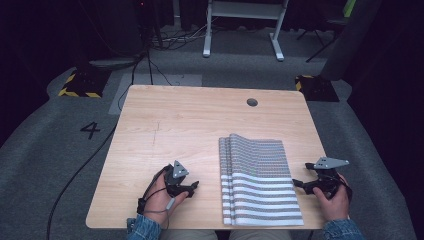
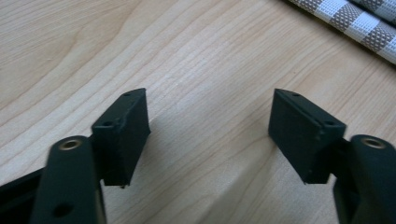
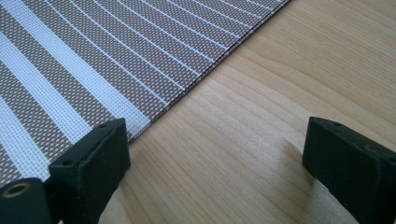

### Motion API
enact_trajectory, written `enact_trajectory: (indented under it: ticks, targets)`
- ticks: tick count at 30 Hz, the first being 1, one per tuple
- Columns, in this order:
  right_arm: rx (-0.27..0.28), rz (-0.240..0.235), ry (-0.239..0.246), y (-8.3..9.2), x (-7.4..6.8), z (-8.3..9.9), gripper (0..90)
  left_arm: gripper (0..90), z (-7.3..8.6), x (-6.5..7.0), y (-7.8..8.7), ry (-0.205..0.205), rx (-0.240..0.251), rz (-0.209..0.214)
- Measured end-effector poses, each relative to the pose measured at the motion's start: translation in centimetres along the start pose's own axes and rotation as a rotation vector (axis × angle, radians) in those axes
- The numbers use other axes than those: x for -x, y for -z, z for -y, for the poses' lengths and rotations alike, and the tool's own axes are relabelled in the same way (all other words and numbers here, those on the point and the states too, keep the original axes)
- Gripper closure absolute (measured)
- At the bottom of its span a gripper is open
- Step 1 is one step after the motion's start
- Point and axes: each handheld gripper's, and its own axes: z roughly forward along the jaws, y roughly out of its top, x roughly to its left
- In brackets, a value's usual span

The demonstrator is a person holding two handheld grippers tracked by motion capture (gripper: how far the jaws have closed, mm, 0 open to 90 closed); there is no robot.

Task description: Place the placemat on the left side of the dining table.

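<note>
Striped folded mat [image 1: 257, 182] lies flat on the bench [image 1: 190, 120], toward 5 o'clock, near the front edge. Left claw [image 1: 192, 187] rests at 9 o'clock of it, jaws apart, nothing between. Right claw [image 1: 298, 184] at 3 o'clock, jaws apart, one jaw seemingly just over the mat's edge.

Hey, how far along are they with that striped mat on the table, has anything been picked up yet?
Done: the brown-and-white striped woven mat already lies folded in layers, flat on the light wooden table. In hand: nothing; the left gripper is open over bare wood beside the mat, and the right gripper is open at the mat's right edge. Left: gripping the mat, probably from that edge, for whatever handling comes next.
</note>
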Motion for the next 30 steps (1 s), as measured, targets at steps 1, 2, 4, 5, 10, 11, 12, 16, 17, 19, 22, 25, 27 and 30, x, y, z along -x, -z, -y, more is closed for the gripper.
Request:
enact_trajectory:
  ticks: [1,2,4,5,10,11,12,16,17,19,22,25,27,30]
  targets:
    - [-0.006,0.003,0.002,0.0,0.0,0.0,6.7,33.2,-0.1,-0.1,0.2,0.01,-0.014,0.007]
    - [-0.006,0.003,0.002,0.0,0.0,0.0,6.7,34.6,-0.1,-0.1,0.2,0.01,-0.014,0.007]
    - [-0.006,0.004,0.0,-0.1,-0.1,-0.1,6.1,35.3,-0.5,-0.2,0.5,0.017,-0.025,0.029]
    - [-0.007,0.01,-0.005,-0.1,-0.2,-0.1,6.1,35.2,-0.8,-0.2,0.9,0.01,-0.017,0.041]
    - [-0.008,0.016,-0.013,0.0,-0.4,-0.1,6.1,35.8,-2.1,0.4,2.0,0.005,0.008,0.078]
    - [-0.008,0.016,-0.013,0.0,-0.4,-0.1,6.1,35.8,-2.3,0.5,2.1,0.005,0.014,0.083]
    - [-0.008,0.017,-0.013,-0.1,-0.4,-0.1,6.1,35.9,-2.3,0.5,2.1,0.005,0.014,0.083]
    - [-0.008,0.017,-0.014,-0.1,-0.4,-0.1,6.2,36.0,-3.7,1.3,2.2,-0.019,0.029,0.135]
    - [-0.005,0.016,-0.015,-0.1,-0.4,-0.1,6.2,36.0,-3.9,1.4,2.1,-0.028,0.034,0.138]
    - [-0.006,0.016,-0.015,-0.1,-0.4,-0.1,6.2,35.7,-4.7,2.0,1.8,-0.043,0.039,0.147]
    - [-0.007,0.017,-0.015,-0.1,-0.4,-0.1,6.2,35.5,-5.4,2.4,1.3,-0.04,0.032,0.156]
    - [-0.004,0.016,-0.015,-0.1,-0.4,-0.1,6.2,35.4,-6.9,3.4,0.7,-0.058,0.04,0.173]
    - [-0.005,0.016,-0.016,-0.1,-0.4,-0.1,6.2,35.2,-7.6,4.1,0.6,-0.064,0.05,0.184]
    - [-0.005,0.015,-0.016,-0.1,-0.4,-0.1,6.3,35.2,-8.1,4.7,0.3,-0.07,0.048,0.203]
